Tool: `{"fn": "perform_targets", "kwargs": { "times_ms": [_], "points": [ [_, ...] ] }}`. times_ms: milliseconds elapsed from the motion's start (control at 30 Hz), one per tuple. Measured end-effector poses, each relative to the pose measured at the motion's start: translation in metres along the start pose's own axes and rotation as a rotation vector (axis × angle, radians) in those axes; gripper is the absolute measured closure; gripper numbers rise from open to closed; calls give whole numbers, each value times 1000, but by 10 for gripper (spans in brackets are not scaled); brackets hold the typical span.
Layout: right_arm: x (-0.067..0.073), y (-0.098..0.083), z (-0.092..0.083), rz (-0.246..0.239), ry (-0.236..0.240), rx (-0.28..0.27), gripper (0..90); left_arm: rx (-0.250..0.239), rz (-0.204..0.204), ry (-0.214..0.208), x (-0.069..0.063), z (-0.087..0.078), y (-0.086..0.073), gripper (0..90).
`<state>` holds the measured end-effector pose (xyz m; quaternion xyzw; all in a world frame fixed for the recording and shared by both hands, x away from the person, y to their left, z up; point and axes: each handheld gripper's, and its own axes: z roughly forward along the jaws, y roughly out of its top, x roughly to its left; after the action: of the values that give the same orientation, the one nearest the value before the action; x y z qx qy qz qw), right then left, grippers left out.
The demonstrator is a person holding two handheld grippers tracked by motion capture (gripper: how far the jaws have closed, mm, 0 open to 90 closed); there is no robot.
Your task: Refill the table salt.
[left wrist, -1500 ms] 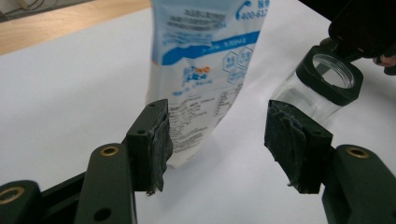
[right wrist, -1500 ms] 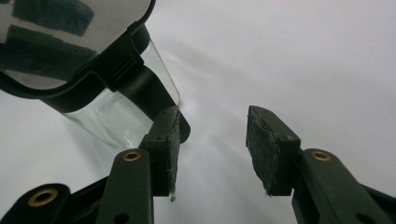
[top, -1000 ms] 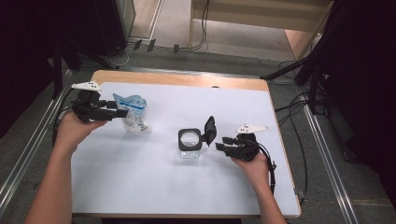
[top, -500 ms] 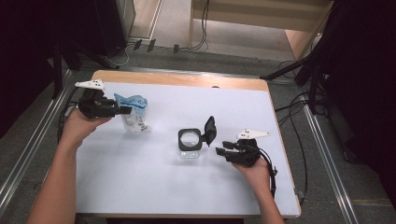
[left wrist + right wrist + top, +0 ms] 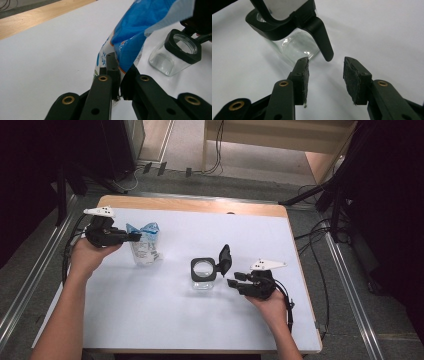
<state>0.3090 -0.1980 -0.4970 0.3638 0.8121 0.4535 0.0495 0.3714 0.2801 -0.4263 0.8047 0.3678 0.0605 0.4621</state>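
A blue and white plastic bag [image 5: 143,245] stands at the left of the white table [image 5: 150,320]. My left gripper [image 5: 135,237] has just been closing and is now shut on the bag's upper edge [image 5: 135,32], which sits pinched between the pads [image 5: 121,67]. A small clear glass jar [image 5: 203,275] with a black rim stands mid-table, its black flip lid [image 5: 224,260] hinged open and upright. My right gripper [image 5: 232,279] rests low just right of the jar, open. In the right gripper view the lid's tab [image 5: 322,37] and the jar [image 5: 294,45] lie just beyond the gripper [image 5: 325,66], with nothing between the pads.
A wooden strip [image 5: 200,205] runs along the table's far edge. Metal rails [image 5: 30,290] flank the table on both sides, and cables [image 5: 320,240] trail on the floor to the right. Bare white tabletop lies in front of both hands.
The left gripper's jaws have closed onto the top of the bag. The right hand has barely shifted beside the jar.
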Motion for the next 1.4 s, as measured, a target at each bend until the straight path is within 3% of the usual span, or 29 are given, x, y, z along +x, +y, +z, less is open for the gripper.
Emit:
{"fn": "perform_targets", "kwargs": {
  "times_ms": [133,367,467,667,767,967,1200,1400],
  "points": [
    [6,2,-1,-12,14,-17,588,0,-15,6,-4,1,2,900],
    [19,4,-5,-26,32,-26,583,-33,-45,-44,-11,-5,7,900],
    [24,4,-7,-36,41,-32,585,-27,-67,-32,-16,-10,11,900],
    [36,7,-7,-47,76,-33,595,-36,-55,-11,-32,-19,22,900],
    [40,8,-8,-54,89,-38,600,-45,-66,-20,-35,-21,24,900],
    [60,15,-10,-85,139,-53,608,-39,-41,-29,-48,-24,27,900],
    [77,22,3,-112,163,-29,608,-39,-49,-49,-54,-30,25,900],
    [93,36,17,-140,192,-15,615,-29,-31,-34,-70,-35,26,900]
  ]
}}
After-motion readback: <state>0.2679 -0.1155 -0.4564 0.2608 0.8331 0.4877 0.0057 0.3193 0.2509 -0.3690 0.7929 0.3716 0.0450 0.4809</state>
